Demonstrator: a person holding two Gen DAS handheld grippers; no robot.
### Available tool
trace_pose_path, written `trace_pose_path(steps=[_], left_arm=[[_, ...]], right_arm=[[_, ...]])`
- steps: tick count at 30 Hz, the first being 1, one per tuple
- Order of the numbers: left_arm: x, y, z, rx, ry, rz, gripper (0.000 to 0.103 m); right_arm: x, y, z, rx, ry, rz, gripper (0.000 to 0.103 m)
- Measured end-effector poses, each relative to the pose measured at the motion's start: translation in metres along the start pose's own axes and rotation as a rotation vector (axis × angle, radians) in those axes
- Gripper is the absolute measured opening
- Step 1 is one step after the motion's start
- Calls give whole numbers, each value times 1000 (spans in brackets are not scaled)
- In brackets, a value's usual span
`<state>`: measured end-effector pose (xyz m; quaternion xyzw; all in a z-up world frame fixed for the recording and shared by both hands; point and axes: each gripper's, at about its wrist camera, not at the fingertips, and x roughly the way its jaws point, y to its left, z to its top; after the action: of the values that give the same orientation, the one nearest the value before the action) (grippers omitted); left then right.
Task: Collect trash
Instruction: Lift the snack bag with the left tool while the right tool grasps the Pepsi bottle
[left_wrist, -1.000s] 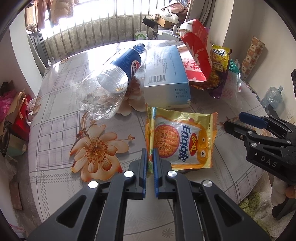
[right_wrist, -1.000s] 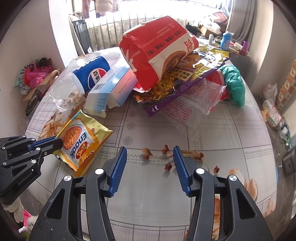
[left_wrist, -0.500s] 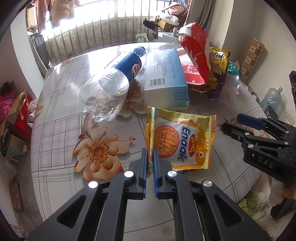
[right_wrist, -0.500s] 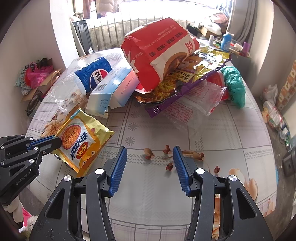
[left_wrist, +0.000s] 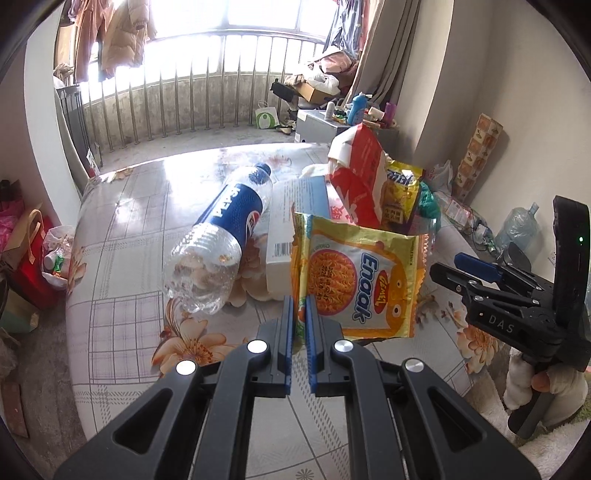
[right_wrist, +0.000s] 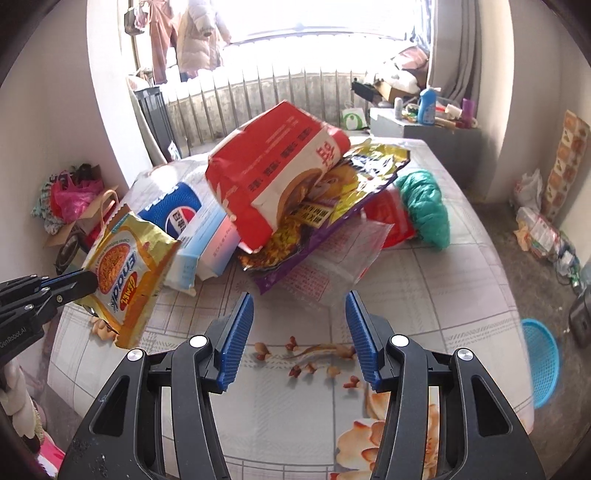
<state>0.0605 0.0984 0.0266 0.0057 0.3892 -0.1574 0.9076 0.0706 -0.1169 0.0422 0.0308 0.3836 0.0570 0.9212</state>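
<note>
Between our left gripper's (left_wrist: 300, 301) nearly closed jaws sits the lower left corner of a yellow noodle packet (left_wrist: 356, 275); they pinch it, and the packet hangs lifted clear of the table (left_wrist: 122, 280), angled downward with the gripper. Its front reads "Enaak", with "GEMEZ" in a small red oval beside it.

Our right gripper (right_wrist: 299, 334) tilts down over the floral tablecloth with its blue pads parted about halfway and nothing between them. In the left view it juts in from the right, "DAS" printed on its body, a fuzzy sleeve below.

Beyond the left jaws lies an empty bottle (left_wrist: 221, 243) labelled "PEPSI", on its side, touching a light blue box (left_wrist: 291, 218) with a barcode. Beyond the right jaws a red and white bag (right_wrist: 273, 173) with Chinese characters leans on a purple and yellow wrapper (right_wrist: 332, 210); the small print we cannot read.
</note>
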Motion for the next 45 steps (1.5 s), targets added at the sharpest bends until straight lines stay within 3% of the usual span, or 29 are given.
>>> trace_pose_path(steps=[5, 10, 18, 21, 24, 29, 31, 38, 45], left_arm=[[-6, 12, 13, -30, -47, 46, 6], [-17, 42, 15, -90, -81, 126, 6], [-39, 108, 7, -218, -129, 286, 6], [-38, 131, -3, -266, -113, 319, 6], [-36, 147, -12, -310, -99, 317, 6], [-37, 156, -23, -333, -97, 301, 6], [-36, 158, -26, -334, -92, 298, 6], [-32, 164, -31, -344, -87, 291, 6], [-33, 170, -33, -353, -83, 312, 6]], right_arm=[[-6, -15, 17, 18, -52, -6, 49], [-2, -4, 35, -8, -84, 48, 49], [26, 89, 80, -130, -65, 272, 49], [49, 132, 95, -174, -15, 329, 54], [87, 159, 104, -152, 89, 350, 61], [140, 172, 106, -88, 206, 215, 63], [144, 177, 106, -109, 186, 137, 68], [165, 187, 105, -140, 234, 85, 75], [162, 195, 99, -200, 250, 141, 67]])
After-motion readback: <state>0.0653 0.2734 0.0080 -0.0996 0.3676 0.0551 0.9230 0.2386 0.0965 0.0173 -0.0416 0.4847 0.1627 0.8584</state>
